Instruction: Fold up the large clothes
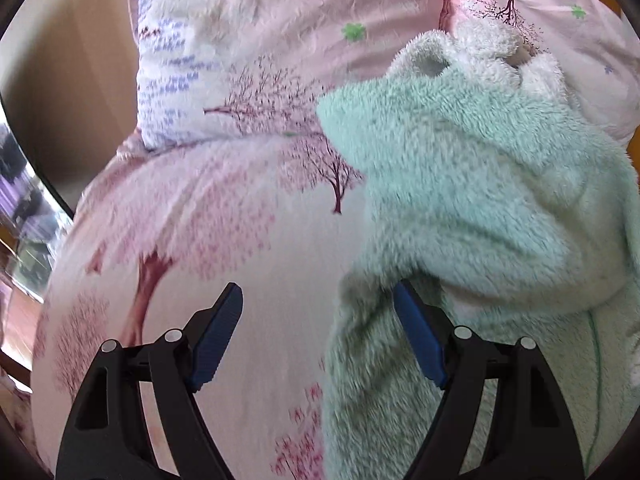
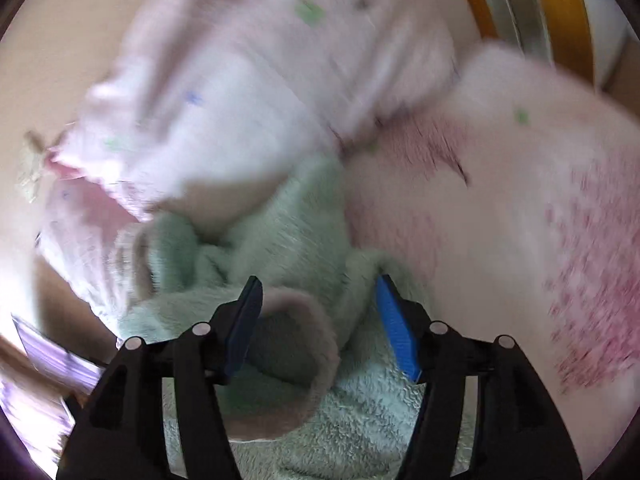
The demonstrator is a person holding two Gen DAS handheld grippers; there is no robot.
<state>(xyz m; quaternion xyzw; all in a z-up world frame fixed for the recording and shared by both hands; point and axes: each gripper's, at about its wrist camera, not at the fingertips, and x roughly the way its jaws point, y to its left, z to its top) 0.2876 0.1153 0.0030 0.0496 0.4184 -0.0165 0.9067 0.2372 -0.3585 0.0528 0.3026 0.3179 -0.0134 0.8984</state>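
Observation:
A mint-green fluffy fleece garment (image 1: 480, 184) lies bunched on the pink tree-print bed sheet (image 1: 224, 240), with its white-lined hood end (image 1: 472, 56) up near the pillows. My left gripper (image 1: 316, 288) is open above the sheet; its right finger (image 1: 420, 336) sits at the garment's left edge and nothing is between the pads. In the blurred right wrist view, my right gripper (image 2: 319, 280) stands with its jaws apart over the same garment (image 2: 288, 224). A rolled sleeve cuff (image 2: 296, 344) lies between its fingers, not pinched.
Two pink floral pillows (image 1: 248, 40) (image 1: 560, 8) rest at the head of the bed behind the garment. A beige wall (image 1: 80, 80) is at the left. A yellow frame (image 2: 560, 8) shows at the top right of the right wrist view. Bare sheet (image 2: 500, 220) spreads right of the garment.

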